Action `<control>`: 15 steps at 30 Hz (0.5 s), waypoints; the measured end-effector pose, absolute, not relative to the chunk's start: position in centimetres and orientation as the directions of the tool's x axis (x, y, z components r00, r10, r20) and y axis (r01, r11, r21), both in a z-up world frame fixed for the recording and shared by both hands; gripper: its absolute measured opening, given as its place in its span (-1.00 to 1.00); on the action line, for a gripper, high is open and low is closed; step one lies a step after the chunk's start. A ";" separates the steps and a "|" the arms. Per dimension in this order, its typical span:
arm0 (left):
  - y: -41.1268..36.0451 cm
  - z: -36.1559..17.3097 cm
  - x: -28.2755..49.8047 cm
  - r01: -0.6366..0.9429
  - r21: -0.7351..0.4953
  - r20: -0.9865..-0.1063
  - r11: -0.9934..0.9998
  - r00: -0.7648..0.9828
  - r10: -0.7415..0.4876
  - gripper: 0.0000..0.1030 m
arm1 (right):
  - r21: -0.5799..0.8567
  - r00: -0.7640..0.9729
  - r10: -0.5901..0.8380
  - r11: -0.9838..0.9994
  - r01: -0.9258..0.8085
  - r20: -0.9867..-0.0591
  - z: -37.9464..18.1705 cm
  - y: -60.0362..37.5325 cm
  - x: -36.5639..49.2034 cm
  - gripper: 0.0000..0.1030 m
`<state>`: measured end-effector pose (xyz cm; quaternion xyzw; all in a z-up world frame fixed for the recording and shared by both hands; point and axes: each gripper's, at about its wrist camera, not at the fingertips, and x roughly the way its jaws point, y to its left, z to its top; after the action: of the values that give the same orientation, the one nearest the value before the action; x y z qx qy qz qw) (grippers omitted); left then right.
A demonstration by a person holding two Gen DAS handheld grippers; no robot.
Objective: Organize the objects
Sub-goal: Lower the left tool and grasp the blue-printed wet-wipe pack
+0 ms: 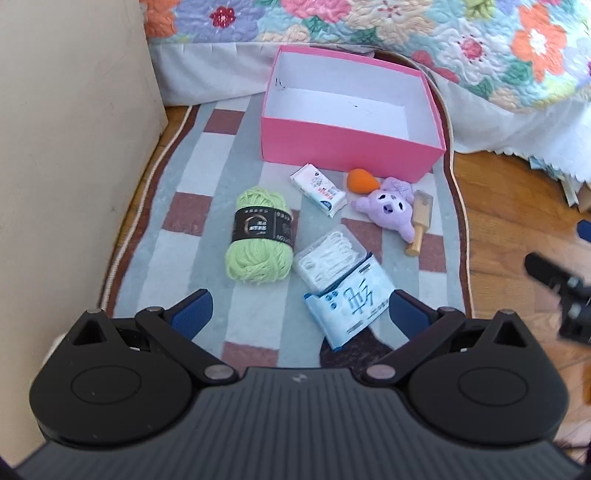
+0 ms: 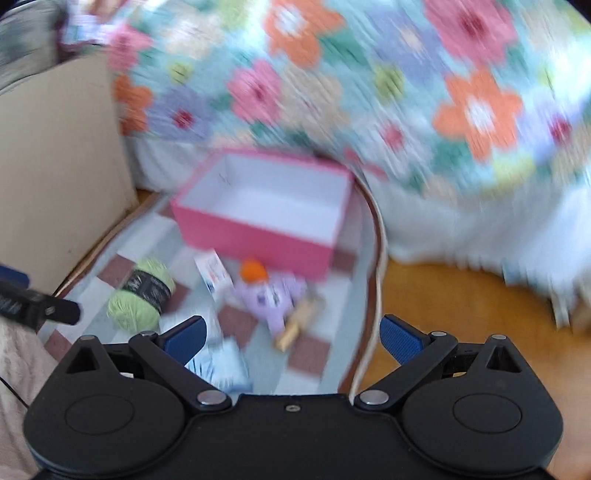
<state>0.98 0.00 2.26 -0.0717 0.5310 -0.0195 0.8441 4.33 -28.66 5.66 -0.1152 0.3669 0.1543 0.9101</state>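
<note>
Left claw (image 1: 301,314): wide apart, holding nothing, at the bottom of the left wrist view; its blue pads (image 1: 194,312) hang above the rug.
Right claw (image 2: 291,338): wide apart, holding nothing, low in the blurred right wrist view; it also shows at the right edge of the left wrist view.
Wipes pack (image 1: 349,299): blue and white, just above the left claw, between its pads, lying on the rug.
Floss pick box (image 1: 330,254): clear, touching the upper left end of the wipes pack.
Yarn (image 1: 258,236): green ball with a black band, left of centre, near the floss pick box.
Tissue pack (image 1: 319,188): white, centre of the frame, tilted.
Sponge (image 1: 360,181): orange, egg-shaped, just below the box's front wall.
Plush toy (image 1: 388,206): purple, right of the tissue pack, touching the sponge.
Wooden brush (image 1: 419,221): just beside the plush toy on its right.
Pink box (image 1: 343,144): open, white inside, nothing in it, upper centre of the frame.
Rug (image 1: 207,258): checked, under all the things, on a wooden floor (image 1: 517,229).
Bed quilt (image 1: 406,26): flowered, across the top of both views.
</note>
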 end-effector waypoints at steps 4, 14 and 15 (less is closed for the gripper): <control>-1.3 -0.3 3.3 -0.034 -0.204 -0.910 0.978 0.375 -0.177 0.97 | -0.063 0.645 0.264 0.897 -0.437 -0.717 2.0 -27.8 6.3 0.91; -3.3 -5.2 5.9 -0.023 -0.258 -0.904 0.966 0.357 -0.233 0.79 | 0.104 0.437 0.458 0.773 -0.626 -0.774 -3.9 -27.5 8.0 0.89; -3.3 -5.8 6.0 -0.027 -0.258 -0.906 0.966 0.355 -0.232 0.76 | 0.105 0.434 0.464 0.767 -0.633 -0.772 -4.3 -27.3 7.8 0.89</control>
<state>6.02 -3.26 -5.83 -0.1145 0.5643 -0.0628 0.8152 7.84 -27.25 -4.33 -0.1005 0.4202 0.3261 0.8409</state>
